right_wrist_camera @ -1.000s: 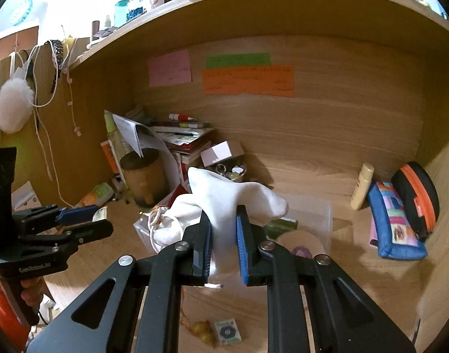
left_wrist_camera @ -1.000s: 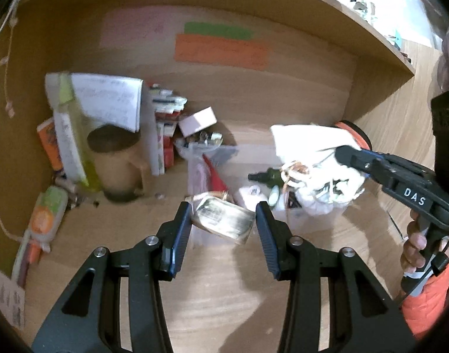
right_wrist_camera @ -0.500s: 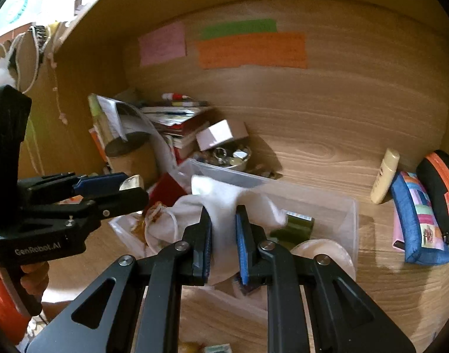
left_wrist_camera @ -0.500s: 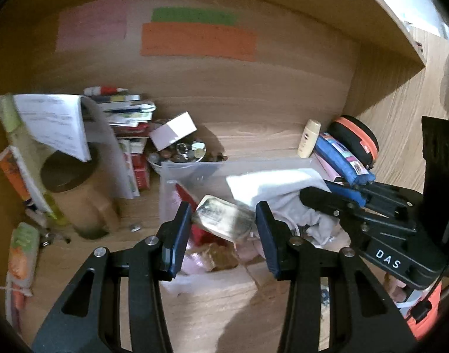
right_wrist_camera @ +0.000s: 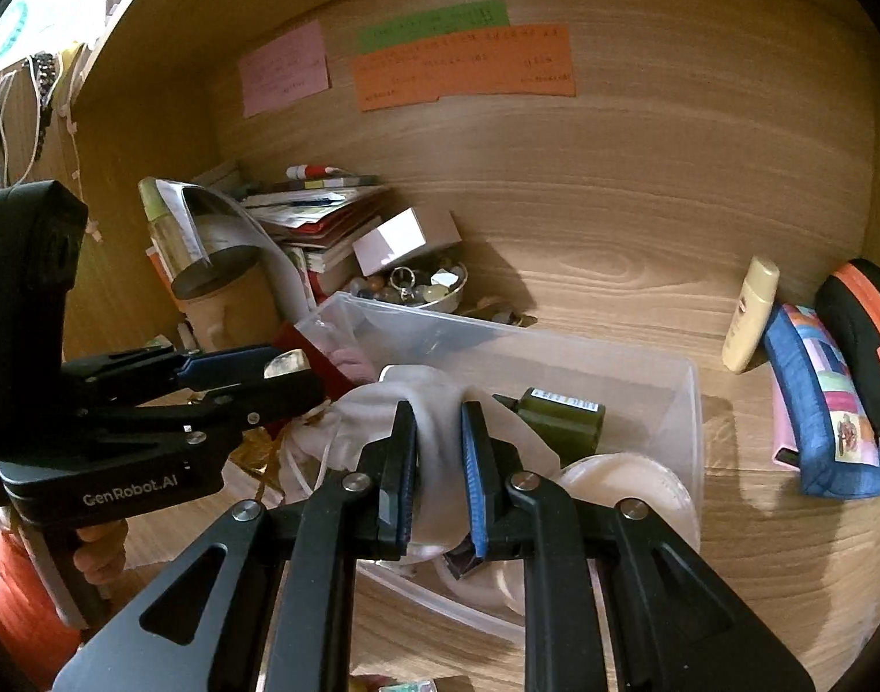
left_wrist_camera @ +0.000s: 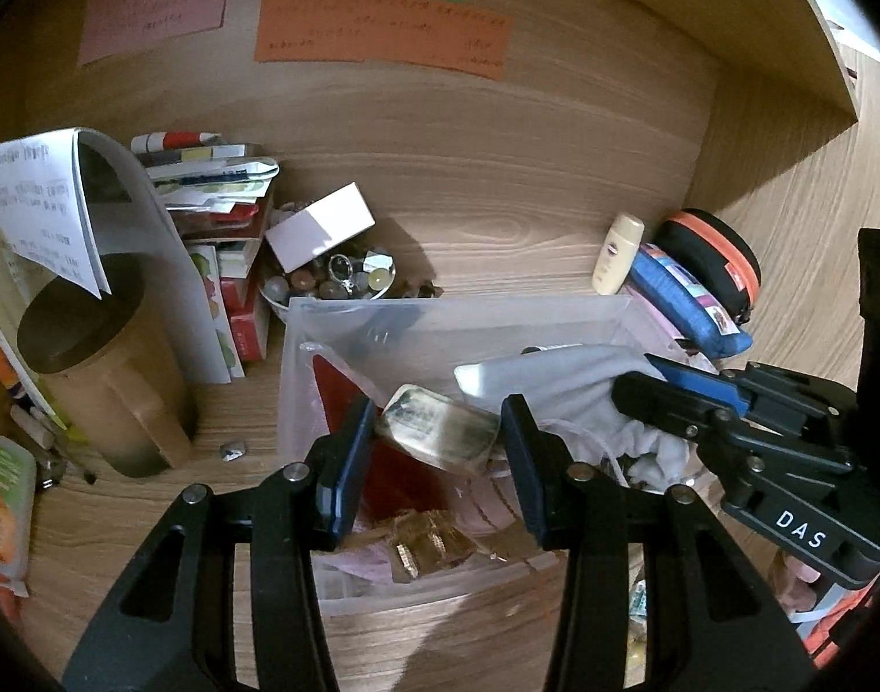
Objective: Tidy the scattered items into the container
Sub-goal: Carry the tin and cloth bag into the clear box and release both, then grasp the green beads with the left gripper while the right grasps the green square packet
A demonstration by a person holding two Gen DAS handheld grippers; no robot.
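A clear plastic container (left_wrist_camera: 457,317) (right_wrist_camera: 688,398) sits on the wooden desk, holding a red item, gold-wrapped pieces, a dark green bottle (right_wrist_camera: 561,412) and pale lids. My left gripper (left_wrist_camera: 440,432) is shut on a small worn metal tin (left_wrist_camera: 440,432) and holds it tilted over the container's left half; it also shows in the right wrist view (right_wrist_camera: 284,369). My right gripper (right_wrist_camera: 437,432) is shut on a white cloth (right_wrist_camera: 434,403) (left_wrist_camera: 555,375) held low inside the container, over its middle.
A brown mug (left_wrist_camera: 100,380) with papers stands left. A book stack (left_wrist_camera: 215,213), a white box (left_wrist_camera: 319,225) and a bowl of trinkets (left_wrist_camera: 336,282) lie behind the container. A lotion bottle (right_wrist_camera: 748,311), blue pouch (right_wrist_camera: 826,403) and black-orange case (right_wrist_camera: 861,323) lie right.
Both grippers have moved forward and down over the container. The tin and the white cloth now sit lower, the cloth reaching inside the container.
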